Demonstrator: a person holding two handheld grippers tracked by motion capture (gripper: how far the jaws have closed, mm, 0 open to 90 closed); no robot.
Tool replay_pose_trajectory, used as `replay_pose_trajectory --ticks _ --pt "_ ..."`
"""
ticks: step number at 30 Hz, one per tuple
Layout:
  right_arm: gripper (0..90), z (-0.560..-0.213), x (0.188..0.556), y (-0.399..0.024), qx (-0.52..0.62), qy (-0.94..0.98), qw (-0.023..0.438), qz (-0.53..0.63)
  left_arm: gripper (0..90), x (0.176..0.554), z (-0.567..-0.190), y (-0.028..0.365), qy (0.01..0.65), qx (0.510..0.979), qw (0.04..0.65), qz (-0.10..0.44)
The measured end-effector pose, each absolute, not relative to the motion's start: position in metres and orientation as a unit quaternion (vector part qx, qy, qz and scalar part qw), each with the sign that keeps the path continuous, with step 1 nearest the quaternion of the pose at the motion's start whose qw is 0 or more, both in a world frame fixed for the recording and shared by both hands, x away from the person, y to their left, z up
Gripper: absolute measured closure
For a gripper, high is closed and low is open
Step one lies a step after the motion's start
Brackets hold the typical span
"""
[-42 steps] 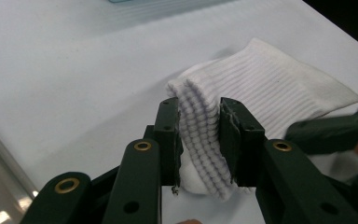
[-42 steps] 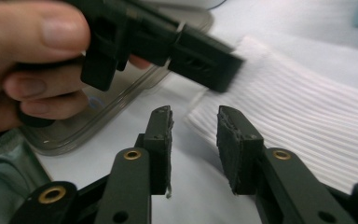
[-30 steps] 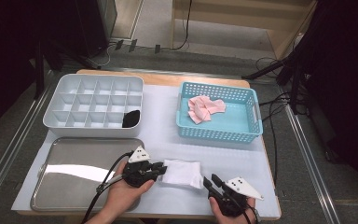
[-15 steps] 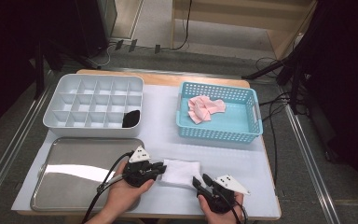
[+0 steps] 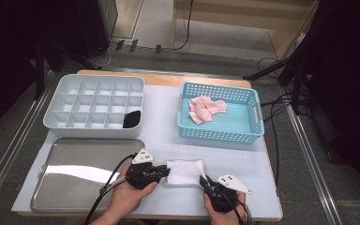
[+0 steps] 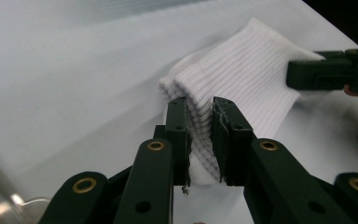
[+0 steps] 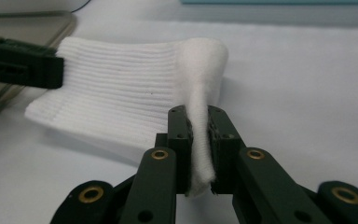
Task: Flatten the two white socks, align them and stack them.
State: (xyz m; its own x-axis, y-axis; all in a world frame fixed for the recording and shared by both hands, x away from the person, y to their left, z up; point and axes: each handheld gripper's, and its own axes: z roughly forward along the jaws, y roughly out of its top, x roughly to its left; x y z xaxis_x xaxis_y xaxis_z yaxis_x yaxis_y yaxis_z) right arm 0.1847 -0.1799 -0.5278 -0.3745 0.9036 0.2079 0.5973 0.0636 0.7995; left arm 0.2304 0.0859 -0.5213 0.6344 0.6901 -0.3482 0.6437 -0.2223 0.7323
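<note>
Sock: white ribbed sock (image 5: 184, 171), lower centre of the high view; no readable writing.
Left gripper (image 5: 161, 173): jaws clamp its left edge.
Right gripper (image 5: 204, 181): jaws, just closing, pinch its right edge.

both grippers' jaws clamped, low

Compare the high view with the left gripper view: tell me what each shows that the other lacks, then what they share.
High view alone: the grey compartment tray with a black item in a near corner cell, the blue plastic basket holding pink cloth, the flat steel tray, and the person's hands.

Left gripper view alone: close up, the left claw pinching a ribbed fold of fabric, pads pressing on it.

Shared: the white ribbed sock on the white table cover, with the right claw clamped on its far end from the left claw.
</note>
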Motion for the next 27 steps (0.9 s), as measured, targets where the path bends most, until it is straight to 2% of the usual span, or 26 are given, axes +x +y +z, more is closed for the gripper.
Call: replay_pose_trajectory --ticks 4,10,21,27 --pt "81.7 -0.521 0.185 -0.182 0.521 0.702 0.190 0.447 77.2 0.230 -0.521 0.085 0.432 0.780 0.453 0.031" --pt "81.2 -0.511 0.175 -0.160 0.472 0.711 0.214 0.475 77.5 0.231 -0.520 0.087 0.436 0.776 0.455 0.023" --pt "80.0 -0.518 0.171 -0.115 0.413 0.755 0.197 0.470 77.1 0.234 -0.521 0.089 0.446 0.769 0.458 0.007" --pt "79.2 -0.526 0.175 -0.106 0.412 0.762 0.197 0.460 72.7 0.234 -0.513 0.096 0.454 0.750 0.481 0.011"
